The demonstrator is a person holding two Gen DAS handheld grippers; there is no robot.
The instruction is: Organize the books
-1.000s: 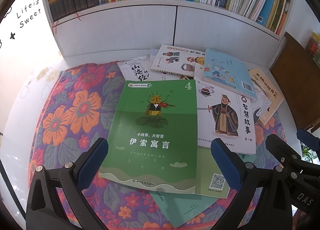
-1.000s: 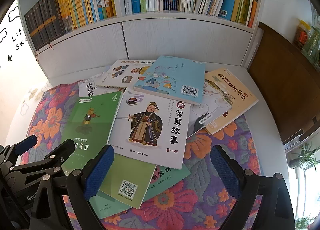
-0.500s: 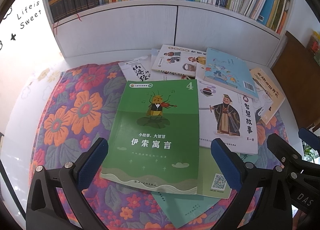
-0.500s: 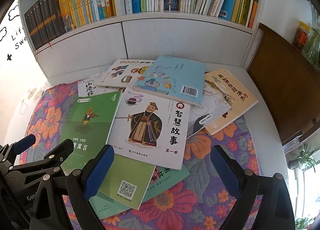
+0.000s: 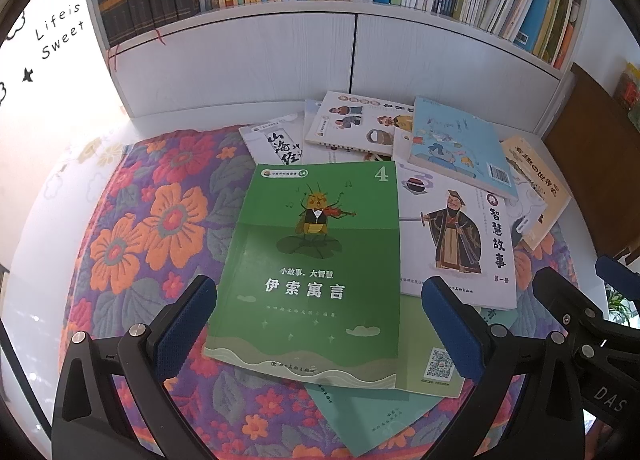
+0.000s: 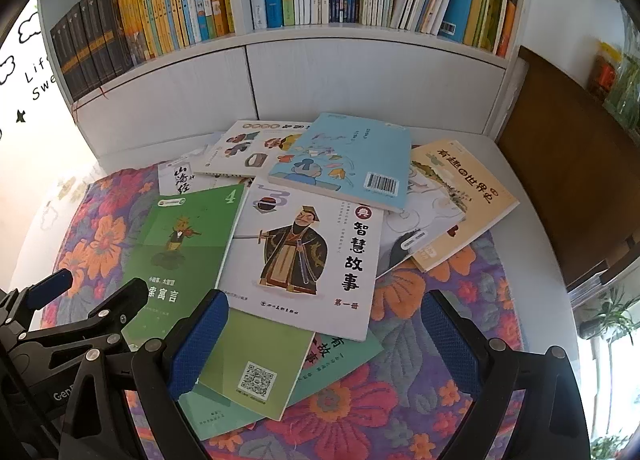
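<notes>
The left hand-held gripper (image 5: 316, 328) hangs wide apart over the near end of the green book (image 5: 316, 260), one blue pad off each long edge, gripping nothing. The right hand-held gripper (image 6: 320, 336) is equally wide and empty, above the near edge of the white book (image 6: 304, 256) with the robed figure.

Nearest lies a teal book (image 6: 344, 352), its corner jutting out from under the pile onto the floral cloth (image 5: 152, 220). The light-green back cover (image 6: 256, 360) with a QR code sits on it, under the white book's near edge. The green book's left edge borders a broad bare stretch of cloth; bare cloth also shows right of the white book.

Farther off, a light blue book (image 6: 344, 160) overlaps the white book's far edge, and a yellow book (image 6: 460, 200) reaches the white worktop (image 6: 516, 244) on the right. Beyond stands the bookshelf (image 6: 360, 72), its row packed.
</notes>
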